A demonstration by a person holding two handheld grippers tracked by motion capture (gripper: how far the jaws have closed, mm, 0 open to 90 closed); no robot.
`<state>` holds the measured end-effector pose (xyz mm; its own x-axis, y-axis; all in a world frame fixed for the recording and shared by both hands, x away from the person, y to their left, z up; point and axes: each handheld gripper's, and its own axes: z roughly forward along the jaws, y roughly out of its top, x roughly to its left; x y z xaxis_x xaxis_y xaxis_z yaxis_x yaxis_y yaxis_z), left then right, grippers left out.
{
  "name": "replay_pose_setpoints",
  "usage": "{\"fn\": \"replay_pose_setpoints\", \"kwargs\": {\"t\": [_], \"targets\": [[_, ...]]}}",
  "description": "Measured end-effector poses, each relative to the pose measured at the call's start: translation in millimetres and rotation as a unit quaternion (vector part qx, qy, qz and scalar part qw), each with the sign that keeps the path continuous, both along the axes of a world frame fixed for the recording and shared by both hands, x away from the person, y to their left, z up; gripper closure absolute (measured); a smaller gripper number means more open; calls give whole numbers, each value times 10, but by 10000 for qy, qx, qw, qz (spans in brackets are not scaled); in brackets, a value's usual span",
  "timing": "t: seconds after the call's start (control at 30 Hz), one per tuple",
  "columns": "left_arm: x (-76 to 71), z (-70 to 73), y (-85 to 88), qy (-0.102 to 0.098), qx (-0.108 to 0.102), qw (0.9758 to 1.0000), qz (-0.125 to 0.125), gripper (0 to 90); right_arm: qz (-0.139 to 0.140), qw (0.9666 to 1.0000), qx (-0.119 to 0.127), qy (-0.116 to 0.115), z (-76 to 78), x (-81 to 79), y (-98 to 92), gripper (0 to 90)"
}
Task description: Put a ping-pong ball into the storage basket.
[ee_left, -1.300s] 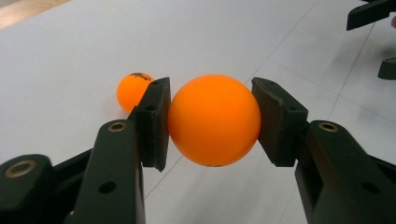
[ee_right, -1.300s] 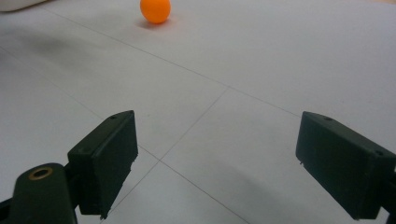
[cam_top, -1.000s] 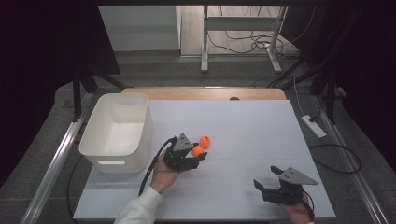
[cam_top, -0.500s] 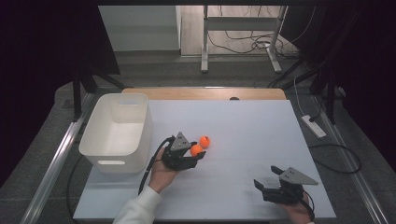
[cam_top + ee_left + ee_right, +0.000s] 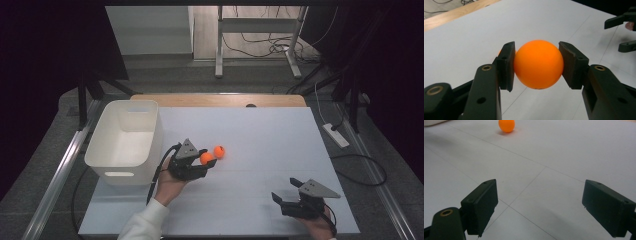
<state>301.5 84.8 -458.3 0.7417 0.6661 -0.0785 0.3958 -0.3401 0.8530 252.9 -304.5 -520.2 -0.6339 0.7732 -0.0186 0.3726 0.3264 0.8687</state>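
Note:
My left gripper (image 5: 207, 160) is shut on an orange ball (image 5: 205, 157) just right of the white bin. In the left gripper view the ball (image 5: 538, 64) sits squeezed between both pads (image 5: 506, 63), held a little above the table. A second orange ball (image 5: 219, 151) lies loose on the white table top just beyond the held one, and it also shows far ahead in the right gripper view (image 5: 506, 125). My right gripper (image 5: 286, 199) rests near the table's front right edge, its jaws (image 5: 546, 198) standing wide apart with nothing between them.
A white plastic bin (image 5: 125, 150) stands at the table's left side, close to my left hand. A wooden strip (image 5: 220, 100) runs along the far edge. A power strip (image 5: 336, 135) and cables lie on the floor at the right.
My left gripper has edged slightly left with the ball in it, away from the loose ball. The right gripper has kept still.

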Motion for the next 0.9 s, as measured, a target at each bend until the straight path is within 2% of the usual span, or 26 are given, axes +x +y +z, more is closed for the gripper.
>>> {"fn": "replay_pose_setpoints", "kwargs": {"t": [0.37, 0.5, 0.9], "targets": [[-12, 77, 24, -20, -65, 10000, 11, 501, -14, 10000, 36, 5, 2, -2, -3, 134], [-19, 107, 58, -6, -174, 9998, -12, 501, -17, 10000, 30, 3, 1, 0, -5, 134], [-38, 240, 132, -117, -277, 9995, 89, 500, -31, 10000, 39, 2, 3, 4, -13, 134]]}}
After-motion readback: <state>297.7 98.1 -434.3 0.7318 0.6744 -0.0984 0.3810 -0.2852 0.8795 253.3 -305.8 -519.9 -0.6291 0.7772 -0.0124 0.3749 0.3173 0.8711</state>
